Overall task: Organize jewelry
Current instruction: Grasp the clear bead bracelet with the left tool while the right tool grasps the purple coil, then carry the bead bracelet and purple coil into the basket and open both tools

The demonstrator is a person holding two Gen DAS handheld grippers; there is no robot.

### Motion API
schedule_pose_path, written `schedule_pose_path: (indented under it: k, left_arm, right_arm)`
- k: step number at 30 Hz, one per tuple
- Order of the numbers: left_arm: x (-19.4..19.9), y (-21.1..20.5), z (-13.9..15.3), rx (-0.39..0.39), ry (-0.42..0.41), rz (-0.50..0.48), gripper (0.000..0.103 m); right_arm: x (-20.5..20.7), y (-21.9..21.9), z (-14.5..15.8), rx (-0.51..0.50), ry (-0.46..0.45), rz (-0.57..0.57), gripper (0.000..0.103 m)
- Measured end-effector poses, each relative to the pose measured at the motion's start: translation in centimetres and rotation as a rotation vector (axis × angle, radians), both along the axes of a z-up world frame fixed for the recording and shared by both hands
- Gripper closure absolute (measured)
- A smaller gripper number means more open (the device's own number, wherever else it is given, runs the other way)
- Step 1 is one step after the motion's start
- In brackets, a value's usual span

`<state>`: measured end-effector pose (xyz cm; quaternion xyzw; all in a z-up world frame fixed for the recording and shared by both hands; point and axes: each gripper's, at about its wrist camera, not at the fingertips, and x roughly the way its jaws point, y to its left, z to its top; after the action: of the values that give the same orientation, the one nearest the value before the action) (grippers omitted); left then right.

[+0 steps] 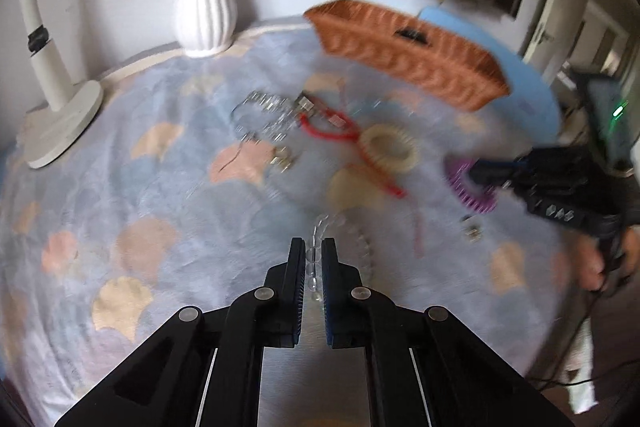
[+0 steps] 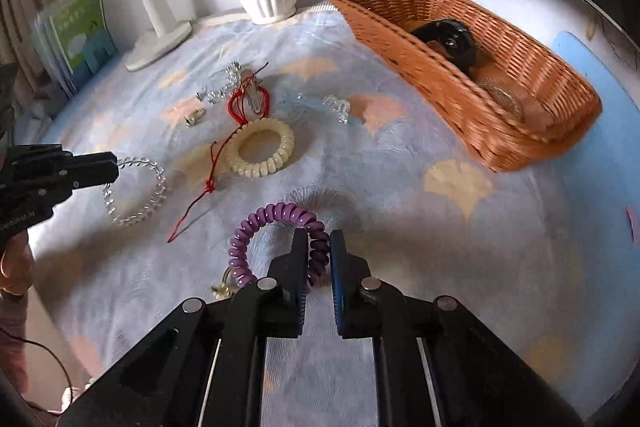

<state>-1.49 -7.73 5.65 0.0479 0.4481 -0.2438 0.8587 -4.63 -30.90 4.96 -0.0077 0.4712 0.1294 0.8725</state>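
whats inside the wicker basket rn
In the wicker basket lie a black glossy item and a clear, roundish piece further along. The near wall hides the floor beneath them, so smaller pieces may be unseen.

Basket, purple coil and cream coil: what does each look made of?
Basket: woven wicker or rattan, matte orange-brown; the weave rows show plainly. Purple coil, pinched in the right gripper: probably glossy plastic; smooth spiral loops with highlights. Cream coil: likely the same kind of plastic, opaque with a soft sheen.
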Motion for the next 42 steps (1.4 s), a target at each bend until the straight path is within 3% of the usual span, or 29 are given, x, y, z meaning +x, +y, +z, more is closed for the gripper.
schedule_pose_path:
  k: [5,12,20,24,29,33,37,42]
  left_arm:
    - [-0.2,-0.6,2.9,-0.118,-0.008,-0.05,0.095]
    - [0.3,-2.6,6.7,-0.156,-0.055,-0.1,0.095]
    - [3.5,-9.9,12.6,-0.179,-0.163,-0.229,0.095]
    - [6.9,-14.7,13.6,-0.221,-0.149,-0.282,0.095]
    - [10.8,-20.3,11.6,-0.256,-0.065,-0.365,0.095]
    - [12.7,-23.5,8.2,-0.262,0.033,-0.411,0.095]
    - [14.3,-24.7,4.7,-0.21,0.092,-0.386,0.095]
    - [15.6,-24.2,2.8,-0.182,0.126,-0.339,0.095]
  right_arm:
    - [-1.5,-0.7,2.5,0.027,-0.057,-0.002,0.091]
    - [-2.6,-3.1,6.8,0.059,-0.167,-0.038,0.091]
    - [0.1,-9.7,9.9,0.048,-0.272,-0.232,0.091]
    - [3.2,-13.0,9.3,0.051,-0.262,-0.324,0.091]
    - [7.4,-16.0,7.5,0.013,-0.225,-0.417,0.091]
    - [9.9,-16.7,5.9,-0.005,-0.179,-0.432,0.091]
    - [11.1,-16.2,4.4,-0.027,-0.139,-0.415,0.091]
    - [11.8,-16.0,3.3,-0.03,-0.113,-0.411,0.091]
